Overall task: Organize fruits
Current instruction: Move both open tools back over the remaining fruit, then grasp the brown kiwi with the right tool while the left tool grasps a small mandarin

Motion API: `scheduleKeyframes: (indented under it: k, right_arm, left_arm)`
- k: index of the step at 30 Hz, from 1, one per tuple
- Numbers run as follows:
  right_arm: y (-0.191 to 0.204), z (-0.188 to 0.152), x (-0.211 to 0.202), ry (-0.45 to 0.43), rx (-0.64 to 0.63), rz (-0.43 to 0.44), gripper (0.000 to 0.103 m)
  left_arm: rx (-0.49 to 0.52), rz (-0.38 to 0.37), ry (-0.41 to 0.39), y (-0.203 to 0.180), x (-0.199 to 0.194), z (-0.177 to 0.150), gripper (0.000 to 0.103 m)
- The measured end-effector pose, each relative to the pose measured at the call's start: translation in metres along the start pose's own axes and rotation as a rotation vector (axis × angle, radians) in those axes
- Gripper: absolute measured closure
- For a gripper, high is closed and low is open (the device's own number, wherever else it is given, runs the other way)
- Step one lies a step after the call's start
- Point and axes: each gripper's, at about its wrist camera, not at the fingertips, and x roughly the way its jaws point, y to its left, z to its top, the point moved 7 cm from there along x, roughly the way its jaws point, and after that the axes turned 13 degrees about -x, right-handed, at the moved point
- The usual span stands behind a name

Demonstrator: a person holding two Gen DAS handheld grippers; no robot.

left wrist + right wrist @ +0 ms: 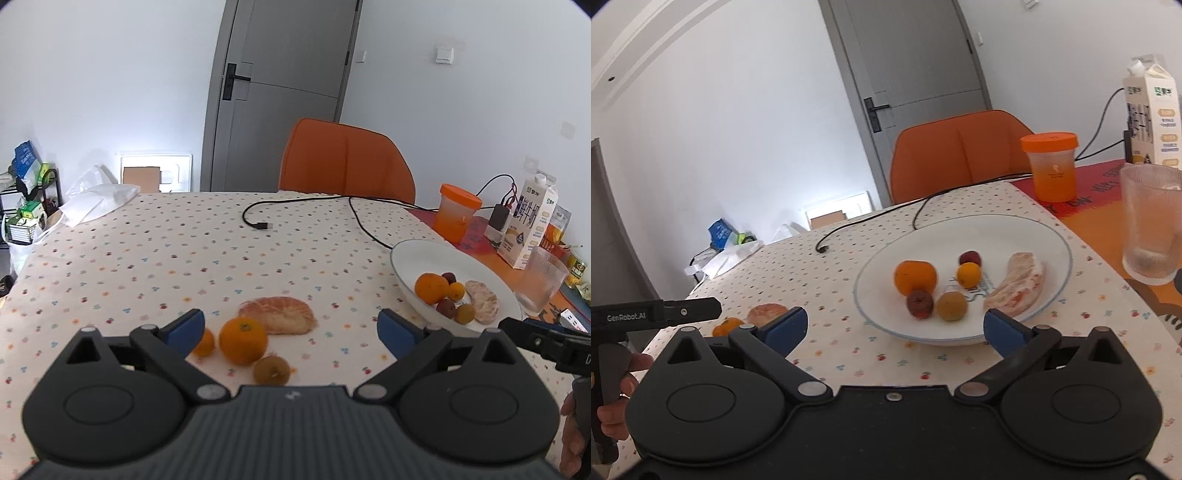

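On the tablecloth, between the wide-open fingers of my left gripper point(291, 332), lie an orange point(243, 340), a small kumquat point(204, 343), a yellow-green fruit point(271, 369) and a peeled pomelo segment point(279, 315). The white plate point(923, 236) holds an orange point(915, 277), a dark red fruit point(919, 303), a yellow-green fruit point(951, 305), a small orange fruit point(968, 274), another dark fruit point(970, 257) and a pomelo segment point(1015, 290). My right gripper point(894, 328) is open and empty just in front of the plate. The plate also shows in the left wrist view point(424, 254).
A ribbed glass point(1152, 225), an orange-lidded cup point(1052, 166) and a milk carton point(1150, 110) stand right of the plate. A black cable point(295, 206) lies across the far table. An orange chair point(347, 158) stands behind it. A plastic bag point(96, 203) lies at the far left.
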Motion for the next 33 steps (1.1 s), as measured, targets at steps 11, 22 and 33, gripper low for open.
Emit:
scheduleKeyframes:
  k: [11, 22, 33]
  right_arm:
    - [0.036, -0.004, 0.016, 0.038, -0.050, 0.088, 0.000]
    - [0.062, 0.002, 0.028, 0.047, -0.087, 0.138, 0.006]
    - [0.101, 0.001, 0.051, 0.091, -0.113, 0.243, 0.028]
  left_arm:
    - [-0.016, 0.029, 0.007, 0.027, -0.011, 0.000, 0.004]
    - [-0.050, 0.048, 0.013, 0.053, -0.006, -0.002, 0.017]
    - [-0.068, 0.065, 0.034, 0.072, 0.001, -0.001, 0.053]
